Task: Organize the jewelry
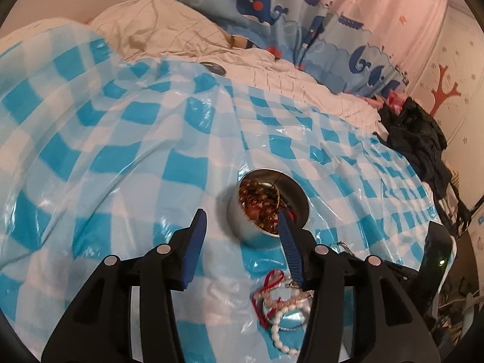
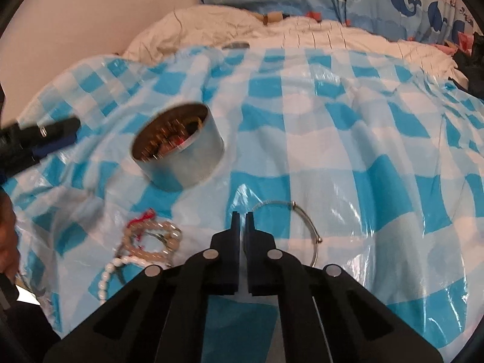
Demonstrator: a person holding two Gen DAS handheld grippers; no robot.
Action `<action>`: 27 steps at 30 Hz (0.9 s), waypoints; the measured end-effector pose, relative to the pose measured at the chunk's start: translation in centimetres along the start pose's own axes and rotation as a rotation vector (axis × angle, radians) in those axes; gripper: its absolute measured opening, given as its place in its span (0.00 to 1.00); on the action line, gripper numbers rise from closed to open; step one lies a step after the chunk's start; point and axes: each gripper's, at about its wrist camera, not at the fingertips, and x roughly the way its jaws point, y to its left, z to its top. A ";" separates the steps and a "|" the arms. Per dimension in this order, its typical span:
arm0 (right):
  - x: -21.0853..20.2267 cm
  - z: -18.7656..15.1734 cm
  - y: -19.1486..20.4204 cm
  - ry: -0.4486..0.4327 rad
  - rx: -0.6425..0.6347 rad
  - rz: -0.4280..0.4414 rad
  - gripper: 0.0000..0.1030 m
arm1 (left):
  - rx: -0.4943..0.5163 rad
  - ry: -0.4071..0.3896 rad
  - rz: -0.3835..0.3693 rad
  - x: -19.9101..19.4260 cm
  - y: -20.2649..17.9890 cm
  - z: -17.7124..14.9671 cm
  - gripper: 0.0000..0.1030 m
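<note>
A glossy plastic sheet with blue and white checks (image 1: 127,139) covers the bed, and on it stands a round silver metal tin (image 1: 267,208) that is filled with brown, red and gold beaded jewelry. The left gripper (image 1: 240,220) hangs above the sheet with its two blue-padded fingers (image 1: 195,242) spread wide and nothing between them. In the left wrist view the right finger's tip crosses in front of the tin's near rim, and the left finger is beside the tin, on its left; whether the finger touches the rim, I cannot tell. Nearer to the camera, just under the right finger, lies a small pile of white and cream bead bracelets with red cord (image 1: 279,305), flat on the sheet. The right gripper (image 2: 242,220) has its dark fingers almost together, with only a thin slit between them, and I see nothing clamped there. A thin silver wire bangle (image 2: 313,236) lies on the sheet just to the right of these fingers; its arc begins near the fingertips and curves away behind the right finger. In the right wrist view the tin stands well to the left and further away, and the bead pile is at the lower left. A small round metal lid (image 1: 214,67) rests at the far edge of the sheet, near the rumpled cream quilt (image 1: 169,27).
</note>
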 end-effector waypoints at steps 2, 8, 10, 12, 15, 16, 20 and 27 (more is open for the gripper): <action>-0.7 0.3 0.3 -0.039 -0.007 0.010 0.04 | -0.015 -0.007 -0.003 -0.2 0.5 0.1 0.45; -1.2 0.7 0.1 -0.065 -0.008 -0.008 0.49 | -0.040 -0.012 -0.001 -0.5 1.2 0.3 0.46; -1.4 0.5 -0.4 -0.085 0.023 -0.057 0.81 | -0.030 -0.015 0.000 -0.7 1.0 0.4 0.47; -1.0 0.5 -0.4 -0.071 -0.005 -0.084 0.81 | -0.018 -0.021 0.002 -1.0 0.8 0.4 0.48; 0.5 0.1 -0.7 -0.004 -0.003 -0.103 0.80 | -0.012 -0.026 -0.004 -1.3 0.6 0.6 0.49; 1.1 -0.1 -0.9 0.024 0.000 -0.103 0.78 | -0.013 -0.027 -0.006 -1.4 0.6 0.6 0.49; 1.8 -0.5 -1.2 0.069 -0.006 -0.120 0.56 | -0.011 -0.025 -0.009 -1.4 0.6 0.6 0.51; -1.1 0.4 -0.1 -0.075 -0.001 -0.022 0.56 | -0.010 -0.031 -0.009 -1.6 0.5 0.5 0.53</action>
